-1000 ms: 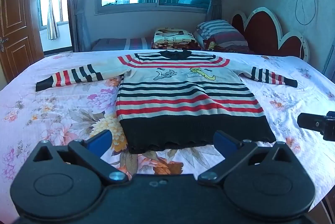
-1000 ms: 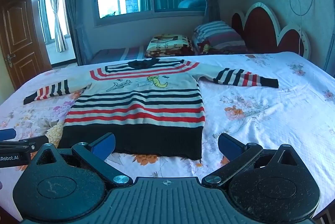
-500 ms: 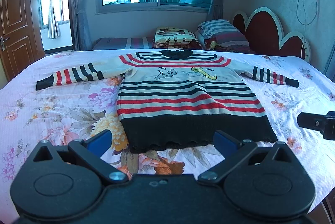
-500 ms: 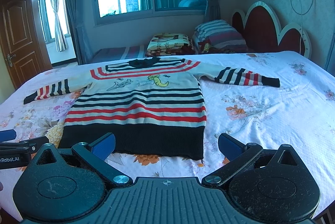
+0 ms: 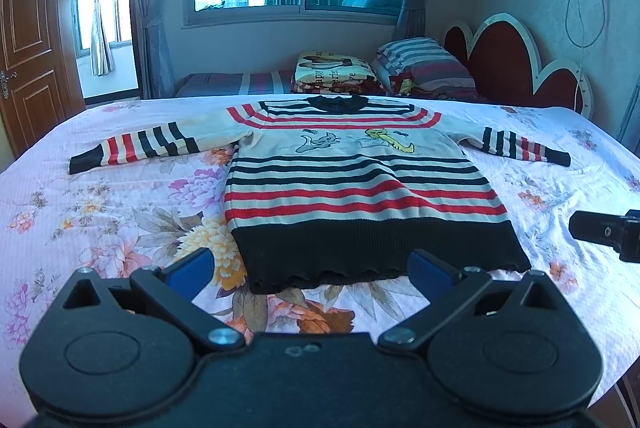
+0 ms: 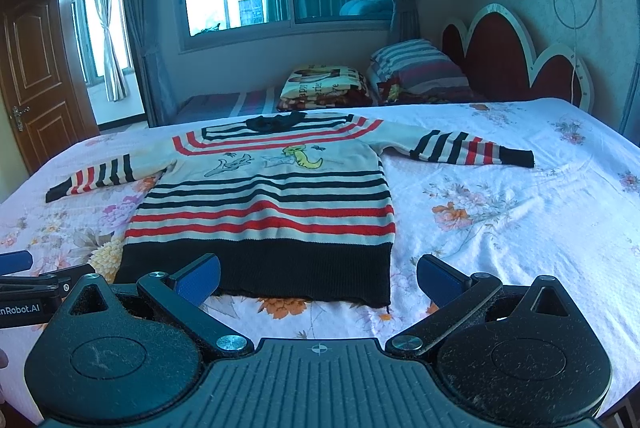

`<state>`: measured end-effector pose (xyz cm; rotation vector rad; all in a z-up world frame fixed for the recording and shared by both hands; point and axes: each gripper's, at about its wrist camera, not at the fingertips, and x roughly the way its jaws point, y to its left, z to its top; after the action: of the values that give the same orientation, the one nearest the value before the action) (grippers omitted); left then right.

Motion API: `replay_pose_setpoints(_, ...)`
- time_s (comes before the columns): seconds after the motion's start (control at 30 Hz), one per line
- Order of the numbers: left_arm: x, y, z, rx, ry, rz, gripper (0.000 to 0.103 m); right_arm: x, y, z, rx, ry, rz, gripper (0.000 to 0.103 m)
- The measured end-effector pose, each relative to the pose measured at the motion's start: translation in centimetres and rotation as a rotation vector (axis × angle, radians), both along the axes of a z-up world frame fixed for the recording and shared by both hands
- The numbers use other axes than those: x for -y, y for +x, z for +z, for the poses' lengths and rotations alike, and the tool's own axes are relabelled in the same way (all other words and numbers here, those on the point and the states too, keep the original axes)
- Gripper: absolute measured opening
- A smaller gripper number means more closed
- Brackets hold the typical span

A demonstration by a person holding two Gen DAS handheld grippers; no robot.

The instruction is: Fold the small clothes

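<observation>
A small striped sweater (image 5: 360, 188) lies flat and face up on the bed, sleeves spread out to both sides, black hem nearest me. It has red, black and cream stripes and cartoon figures on the chest. It also shows in the right wrist view (image 6: 264, 204). My left gripper (image 5: 310, 270) is open and empty, just short of the hem. My right gripper (image 6: 318, 278) is open and empty, near the hem's right corner. Each gripper shows at the edge of the other's view.
The bed has a white floral sheet (image 5: 100, 228). A folded blanket (image 5: 334, 70) and a striped pillow (image 5: 424, 62) lie at the far end by the red headboard (image 5: 516, 60). A wooden door (image 5: 24, 40) stands at the left.
Both views have crept slightly forward toward the sweater's hem. The sweater has not moved and both grippers stay open.
</observation>
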<state>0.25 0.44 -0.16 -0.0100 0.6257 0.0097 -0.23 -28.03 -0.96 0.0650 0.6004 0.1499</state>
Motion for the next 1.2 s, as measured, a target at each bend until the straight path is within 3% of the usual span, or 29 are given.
replay_pose_setpoints(1.2, -0.14, 0.10, -0.15, -0.004, 0.002, 0.001, 0.102, -0.90, 0.17, 0.16, -0.007, -0.010, 0.006, 0.103)
